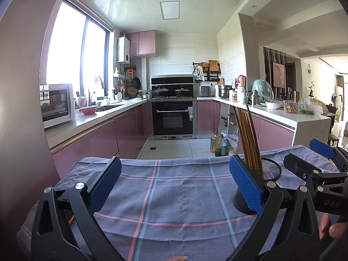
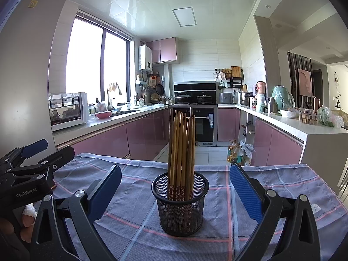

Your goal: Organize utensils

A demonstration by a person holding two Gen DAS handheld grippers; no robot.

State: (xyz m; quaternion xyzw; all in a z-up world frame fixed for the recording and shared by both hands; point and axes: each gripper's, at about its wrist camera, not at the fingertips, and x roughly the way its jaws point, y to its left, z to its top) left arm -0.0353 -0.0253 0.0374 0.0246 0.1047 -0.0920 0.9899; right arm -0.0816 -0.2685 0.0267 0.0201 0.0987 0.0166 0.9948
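Note:
A black mesh cup [image 2: 180, 208] stands upright on a blue checked cloth [image 2: 134, 224]. Several brown chopsticks [image 2: 181, 148] with red flowered ends stand in it. My right gripper [image 2: 175, 168] is open, a finger on each side of the cup, touching neither it nor the chopsticks. My left gripper [image 1: 175, 159] is open over bare cloth [image 1: 174, 195], nothing between its fingers. In the left wrist view the cup [image 1: 271, 170] and chopsticks [image 1: 248, 137] sit just behind my right-hand finger [image 1: 245, 184]. The right gripper [image 1: 300, 151] shows at the far right, the left gripper [image 2: 58, 146] at the far left.
A hand [image 1: 335, 228] holds the right gripper's handle. Beyond the cloth's far edge the floor drops away, with oil bottles [image 2: 233, 152] on the tiles. Pink cabinets with cluttered counters [image 2: 289, 121] run along both sides, an oven [image 2: 202, 126] at the back.

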